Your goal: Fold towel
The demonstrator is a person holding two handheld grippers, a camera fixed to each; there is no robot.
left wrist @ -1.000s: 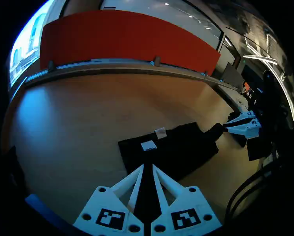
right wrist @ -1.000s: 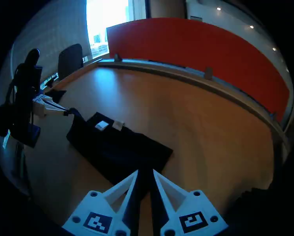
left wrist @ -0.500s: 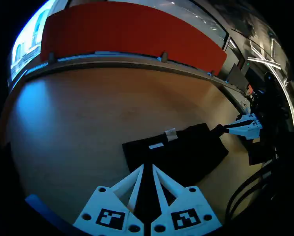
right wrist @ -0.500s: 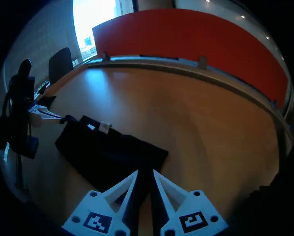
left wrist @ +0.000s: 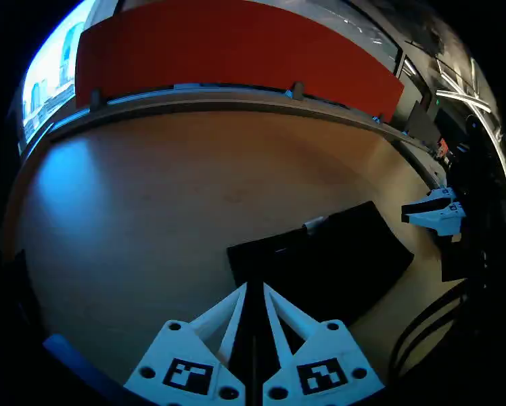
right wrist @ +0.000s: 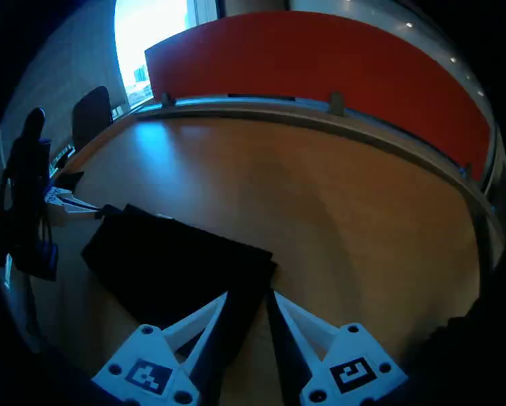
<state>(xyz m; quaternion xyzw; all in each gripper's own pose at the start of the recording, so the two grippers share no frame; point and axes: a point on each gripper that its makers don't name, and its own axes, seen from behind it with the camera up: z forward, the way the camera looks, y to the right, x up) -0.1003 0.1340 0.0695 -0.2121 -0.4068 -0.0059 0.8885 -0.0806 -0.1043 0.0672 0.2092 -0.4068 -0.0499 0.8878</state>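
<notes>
The black towel (left wrist: 327, 260) lies flat on the wooden table (left wrist: 151, 203) and looks doubled over, its long side running from one gripper to the other. The left gripper (left wrist: 254, 289) is clenched on the near corner, with dark cloth between its fingers. The right gripper (right wrist: 248, 298) is released, its fingers spread either side of the opposite corner without pressing. From the left gripper the towel stretches ahead and rightward, so that hand alone has hold for the next fold
</notes>
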